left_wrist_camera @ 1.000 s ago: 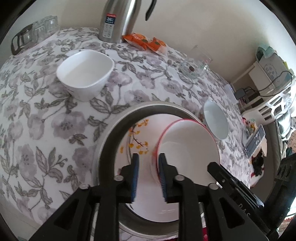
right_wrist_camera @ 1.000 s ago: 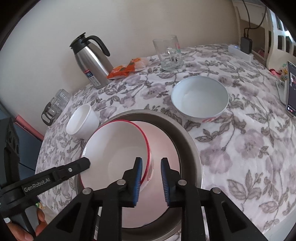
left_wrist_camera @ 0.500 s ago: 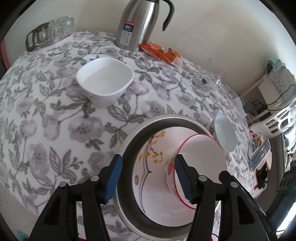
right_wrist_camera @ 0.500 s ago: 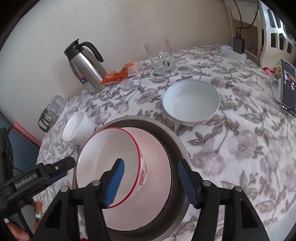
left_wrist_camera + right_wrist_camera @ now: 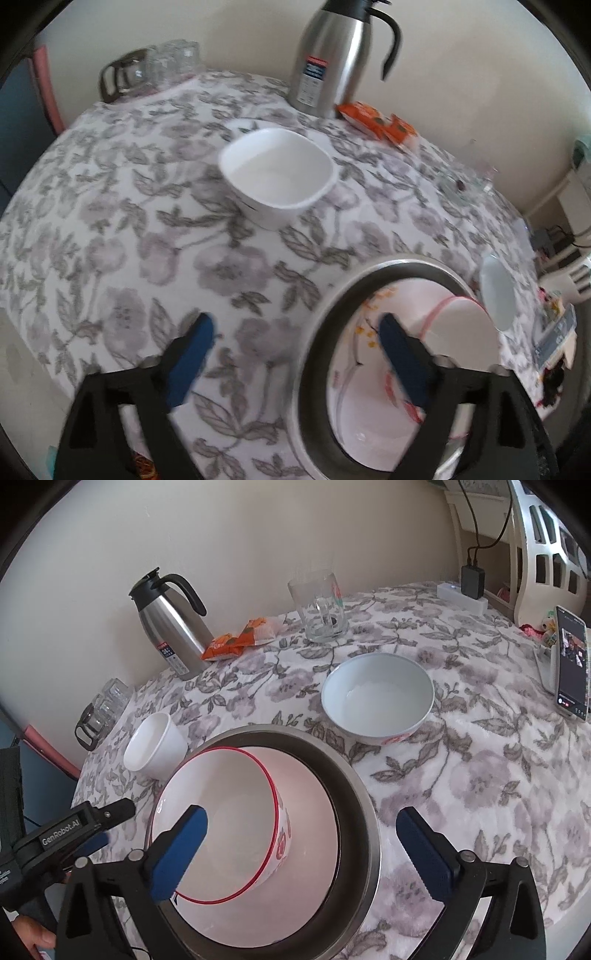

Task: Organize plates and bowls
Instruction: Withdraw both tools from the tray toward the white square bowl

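A red-rimmed white bowl (image 5: 225, 823) sits tilted inside a steel basin (image 5: 354, 786), on a floral plate (image 5: 369, 373). The bowl (image 5: 461, 336) and basin (image 5: 314, 376) also show in the left wrist view. My right gripper (image 5: 301, 843) is open and empty, its jaws apart above the basin. My left gripper (image 5: 295, 354) is open and empty over the basin's left rim; it shows in the right wrist view (image 5: 110, 827). A square white bowl (image 5: 277, 177) stands on the cloth beyond it, also seen in the right wrist view (image 5: 155, 746). A round white bowl (image 5: 376, 698) stands right of the basin.
A floral tablecloth (image 5: 110, 221) covers the round table. At the back stand a steel thermos (image 5: 332, 55), orange snack packets (image 5: 380, 123), a glass mug (image 5: 319, 607) and a rack of glasses (image 5: 147, 70). A phone (image 5: 570, 662) leans at the right edge.
Both grippers opened, let go of the red-rimmed bowl in the basin, and pulled back. The left gripper swung left toward the square bowl.
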`<state>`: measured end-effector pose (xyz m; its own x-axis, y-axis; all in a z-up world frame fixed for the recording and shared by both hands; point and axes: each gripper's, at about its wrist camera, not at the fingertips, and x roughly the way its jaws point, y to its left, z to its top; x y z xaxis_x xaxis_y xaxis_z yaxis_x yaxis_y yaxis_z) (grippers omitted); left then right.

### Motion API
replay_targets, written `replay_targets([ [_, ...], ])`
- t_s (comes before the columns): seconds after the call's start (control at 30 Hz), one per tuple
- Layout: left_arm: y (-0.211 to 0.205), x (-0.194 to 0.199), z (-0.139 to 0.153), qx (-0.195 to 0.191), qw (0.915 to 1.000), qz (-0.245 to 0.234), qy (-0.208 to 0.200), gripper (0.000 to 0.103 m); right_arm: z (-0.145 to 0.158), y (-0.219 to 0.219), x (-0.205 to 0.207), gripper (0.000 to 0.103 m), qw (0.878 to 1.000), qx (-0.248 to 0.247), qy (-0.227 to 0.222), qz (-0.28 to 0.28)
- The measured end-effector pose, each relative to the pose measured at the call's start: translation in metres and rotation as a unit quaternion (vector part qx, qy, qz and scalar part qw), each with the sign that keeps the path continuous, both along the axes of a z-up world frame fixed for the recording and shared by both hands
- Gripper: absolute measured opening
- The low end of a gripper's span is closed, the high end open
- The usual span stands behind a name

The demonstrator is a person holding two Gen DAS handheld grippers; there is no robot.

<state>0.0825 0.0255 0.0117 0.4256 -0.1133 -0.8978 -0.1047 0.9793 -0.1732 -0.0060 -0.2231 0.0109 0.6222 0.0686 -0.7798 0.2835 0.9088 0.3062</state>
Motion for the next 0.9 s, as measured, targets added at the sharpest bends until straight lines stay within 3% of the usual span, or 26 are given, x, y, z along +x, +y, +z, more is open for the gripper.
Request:
replay_targets([
  [0.57,0.039,0.005,0.013,0.013,0.9969,0.066,-0.04,0.1,0.014,0.007,-0.005,0.103,0.999,-0.017,-0.047,0.001],
  [0.9,0.073,0.008,0.027,-0.005,0.9911,0.114,-0.067,0.1,0.035,0.036,-0.001,0.103,0.994,-0.049,-0.083,0.055],
])
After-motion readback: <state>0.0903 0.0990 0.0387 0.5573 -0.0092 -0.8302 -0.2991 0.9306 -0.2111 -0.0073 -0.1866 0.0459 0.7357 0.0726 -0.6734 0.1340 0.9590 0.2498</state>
